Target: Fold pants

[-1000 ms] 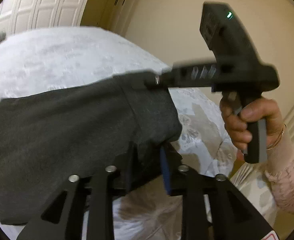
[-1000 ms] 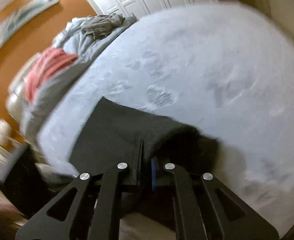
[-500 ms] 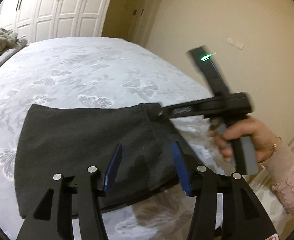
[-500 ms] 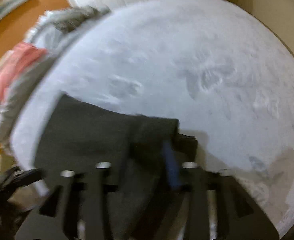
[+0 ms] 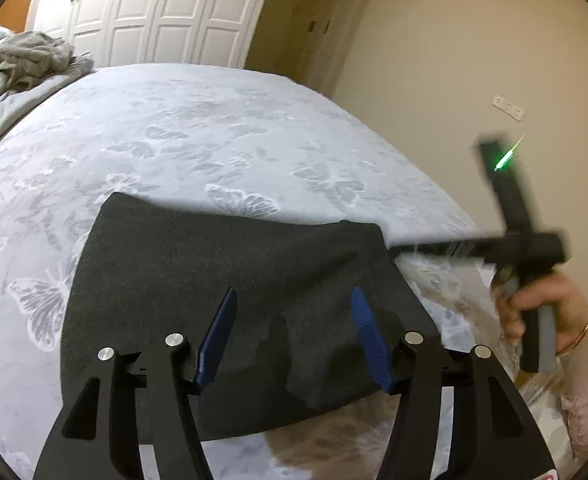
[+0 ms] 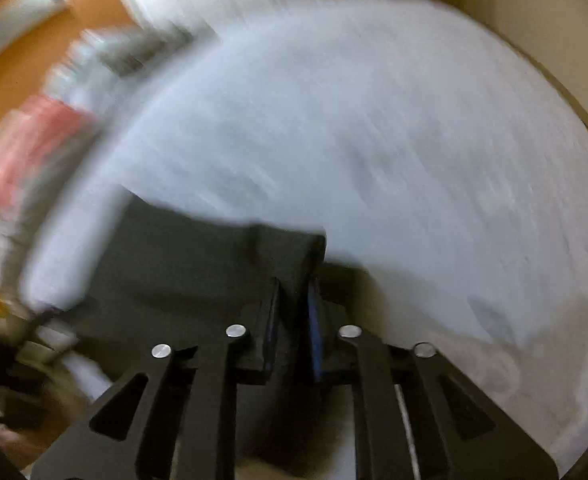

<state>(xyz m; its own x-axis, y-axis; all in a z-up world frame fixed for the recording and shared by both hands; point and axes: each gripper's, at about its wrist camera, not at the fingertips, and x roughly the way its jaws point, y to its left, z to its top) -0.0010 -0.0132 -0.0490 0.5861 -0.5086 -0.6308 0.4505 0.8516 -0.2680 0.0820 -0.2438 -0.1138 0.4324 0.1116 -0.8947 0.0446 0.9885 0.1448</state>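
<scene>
The dark grey pants [image 5: 222,280] lie folded into a flat rectangle on the white butterfly-print bed [image 5: 198,136], near its front edge. My left gripper [image 5: 294,304] is open just above the pants' near edge, its blue pads [image 5: 218,332] apart and holding nothing. My right gripper [image 6: 294,296] is blurred by motion; its jaws stand narrow on the right corner of the pants [image 6: 198,264]. In the left wrist view the right gripper's body [image 5: 514,240] and the hand on it reach in from the right toward that corner.
A heap of grey clothes and bedding [image 5: 30,60] lies at the bed's far left, with a red item [image 6: 38,140] beside it. White wardrobe doors [image 5: 154,12] stand behind the bed. A beige wall [image 5: 454,60] runs along the right side.
My left gripper has opened and let go of the pants, then drawn back. The pants have dropped flat onto the bed. The right gripper keeps its grip and swings fast.
</scene>
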